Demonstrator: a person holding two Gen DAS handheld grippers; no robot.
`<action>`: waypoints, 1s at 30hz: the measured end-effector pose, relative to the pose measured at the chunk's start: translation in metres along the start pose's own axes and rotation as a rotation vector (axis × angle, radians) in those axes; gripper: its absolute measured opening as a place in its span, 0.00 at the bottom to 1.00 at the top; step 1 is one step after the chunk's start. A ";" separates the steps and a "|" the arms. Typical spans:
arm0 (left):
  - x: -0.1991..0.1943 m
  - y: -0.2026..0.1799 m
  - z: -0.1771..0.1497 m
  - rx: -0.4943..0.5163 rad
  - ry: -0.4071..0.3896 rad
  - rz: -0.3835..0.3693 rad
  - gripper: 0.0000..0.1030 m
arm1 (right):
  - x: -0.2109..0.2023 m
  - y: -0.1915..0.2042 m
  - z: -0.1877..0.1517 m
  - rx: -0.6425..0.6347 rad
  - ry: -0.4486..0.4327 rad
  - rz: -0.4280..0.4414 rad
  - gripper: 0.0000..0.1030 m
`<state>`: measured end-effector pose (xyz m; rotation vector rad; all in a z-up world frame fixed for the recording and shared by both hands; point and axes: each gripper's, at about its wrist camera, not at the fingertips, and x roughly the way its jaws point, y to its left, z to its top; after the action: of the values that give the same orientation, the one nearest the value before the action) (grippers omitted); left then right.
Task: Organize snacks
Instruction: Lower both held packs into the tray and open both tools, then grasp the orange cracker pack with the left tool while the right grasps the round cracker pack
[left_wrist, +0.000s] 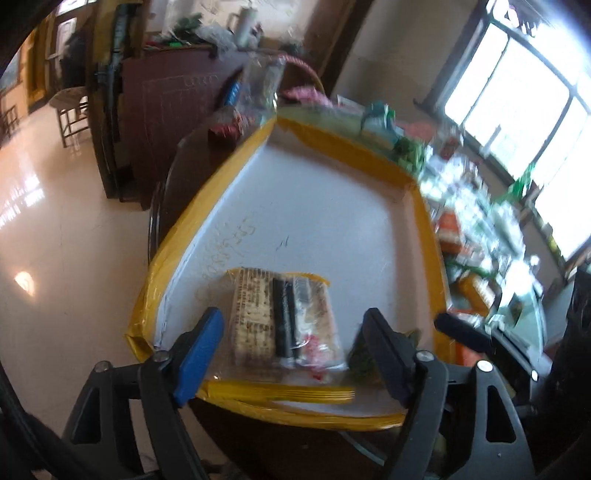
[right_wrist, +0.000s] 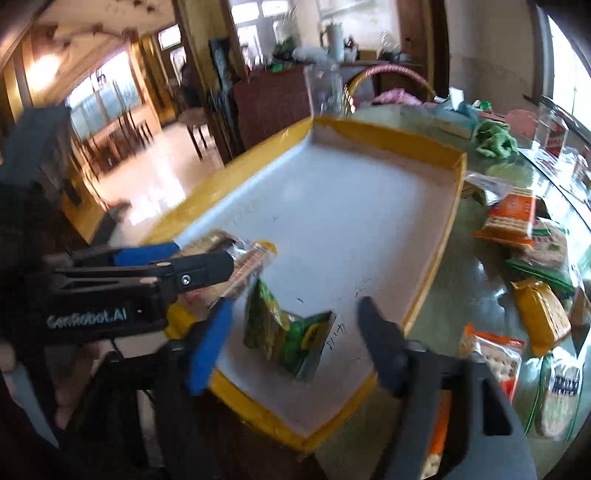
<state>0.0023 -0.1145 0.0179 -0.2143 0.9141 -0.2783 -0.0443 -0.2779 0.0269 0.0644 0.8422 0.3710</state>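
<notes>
A white tray with a yellow taped rim (left_wrist: 424, 221) (right_wrist: 448, 206) lies on the table. A yellow-edged cracker pack (left_wrist: 284, 317) lies flat in the tray's near part, between the open fingers of my left gripper (left_wrist: 291, 325). A green snack pack (right_wrist: 288, 332) lies tilted in the tray between the open fingers of my right gripper (right_wrist: 295, 310); its edge shows in the left wrist view (left_wrist: 364, 360). The left gripper (right_wrist: 201, 264) also shows in the right wrist view, around the cracker pack (right_wrist: 247, 258).
Several snack packs lie on the glass table right of the tray: orange packs (right_wrist: 511, 218) (left_wrist: 448, 230), a yellow pack (right_wrist: 541, 315), a clear-bagged one (right_wrist: 559, 391). A basket with a pink handle (right_wrist: 391, 79) and green cloth (right_wrist: 493, 138) stand behind the tray. Floor lies left.
</notes>
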 end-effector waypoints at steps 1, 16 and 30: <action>-0.008 -0.004 -0.003 -0.004 -0.035 0.003 0.78 | -0.012 -0.004 -0.003 0.027 -0.028 0.023 0.72; -0.012 -0.147 -0.063 0.301 0.086 -0.148 0.79 | -0.160 -0.135 -0.096 0.408 -0.235 -0.066 0.82; 0.069 -0.215 -0.074 0.476 0.232 0.068 0.78 | -0.148 -0.206 -0.122 0.538 -0.139 -0.128 0.83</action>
<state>-0.0485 -0.3444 -0.0130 0.2937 1.0535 -0.4552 -0.1635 -0.5324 0.0105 0.5274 0.7847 0.0111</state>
